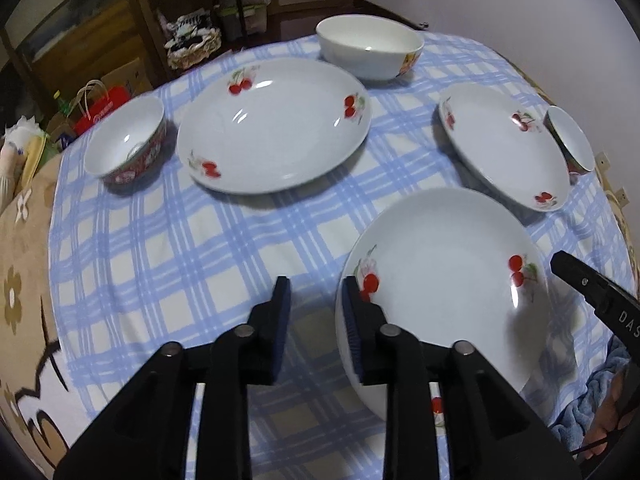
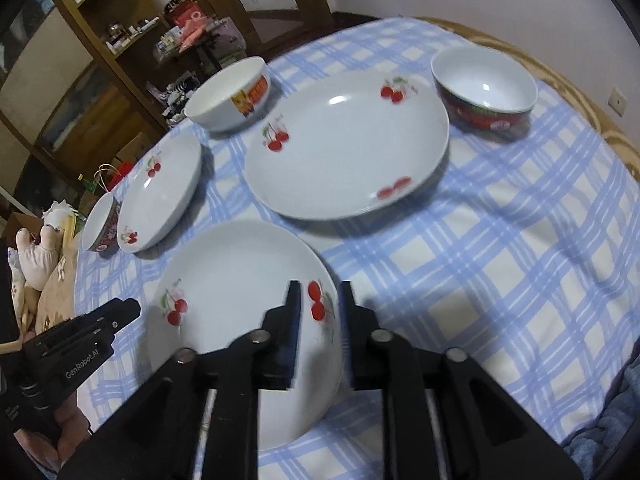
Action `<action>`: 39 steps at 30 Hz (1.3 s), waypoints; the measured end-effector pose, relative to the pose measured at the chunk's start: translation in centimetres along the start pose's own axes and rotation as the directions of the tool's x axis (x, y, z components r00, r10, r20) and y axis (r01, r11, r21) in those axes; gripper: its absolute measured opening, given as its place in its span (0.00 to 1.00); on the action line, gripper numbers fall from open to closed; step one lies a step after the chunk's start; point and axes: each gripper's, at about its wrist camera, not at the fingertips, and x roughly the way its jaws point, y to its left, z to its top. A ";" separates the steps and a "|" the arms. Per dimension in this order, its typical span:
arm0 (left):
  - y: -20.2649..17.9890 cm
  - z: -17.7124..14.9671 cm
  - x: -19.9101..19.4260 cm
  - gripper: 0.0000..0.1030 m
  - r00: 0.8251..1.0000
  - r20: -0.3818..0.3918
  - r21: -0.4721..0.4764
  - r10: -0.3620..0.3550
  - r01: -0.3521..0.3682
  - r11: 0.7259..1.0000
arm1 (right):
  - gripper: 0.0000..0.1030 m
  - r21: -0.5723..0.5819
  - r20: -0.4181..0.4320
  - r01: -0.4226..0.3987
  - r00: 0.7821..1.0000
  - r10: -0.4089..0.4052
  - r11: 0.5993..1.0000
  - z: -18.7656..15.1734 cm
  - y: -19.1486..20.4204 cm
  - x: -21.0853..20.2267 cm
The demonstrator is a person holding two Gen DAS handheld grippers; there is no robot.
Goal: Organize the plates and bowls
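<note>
A white plate with cherry prints (image 1: 444,280) (image 2: 232,280) sits on the checked cloth nearest me. My left gripper (image 1: 316,284) is open at its left rim: the right finger overlaps the rim and the left finger stands over bare cloth. My right gripper (image 2: 320,286) is open astride the right rim, one finger over the plate and one outside it, pads apart from it. Two more cherry plates lie beyond, one on the left (image 1: 276,128) (image 2: 164,192) and one on the right (image 1: 504,144) (image 2: 348,144). A white bowl (image 1: 370,52) (image 2: 228,96) stands behind them.
A red-patterned bowl stands at each side, left (image 1: 124,140) (image 2: 100,224) and right (image 1: 572,140) (image 2: 484,88). The blue checked cloth (image 1: 160,260) covers a round table. Wooden shelves (image 2: 100,60), bags and a soft toy (image 2: 40,256) are past the left edge.
</note>
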 end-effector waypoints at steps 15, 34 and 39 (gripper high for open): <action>-3.5 5.8 -3.7 0.78 0.995 0.098 0.086 0.033 -0.042 0.995 | 1.00 0.046 0.107 0.020 0.994 -0.025 0.999 6.8 -2.6 -4.3; -8.1 14.0 -1.1 0.82 0.995 0.100 0.099 -0.008 -0.002 0.995 | 1.00 0.005 0.083 0.025 0.996 -0.025 1.000 14.2 -5.7 -2.4; -8.4 14.8 1.5 0.82 0.998 0.057 0.075 -0.026 0.022 0.997 | 1.00 -0.014 0.070 0.041 0.997 -0.040 0.999 14.4 -6.1 -0.8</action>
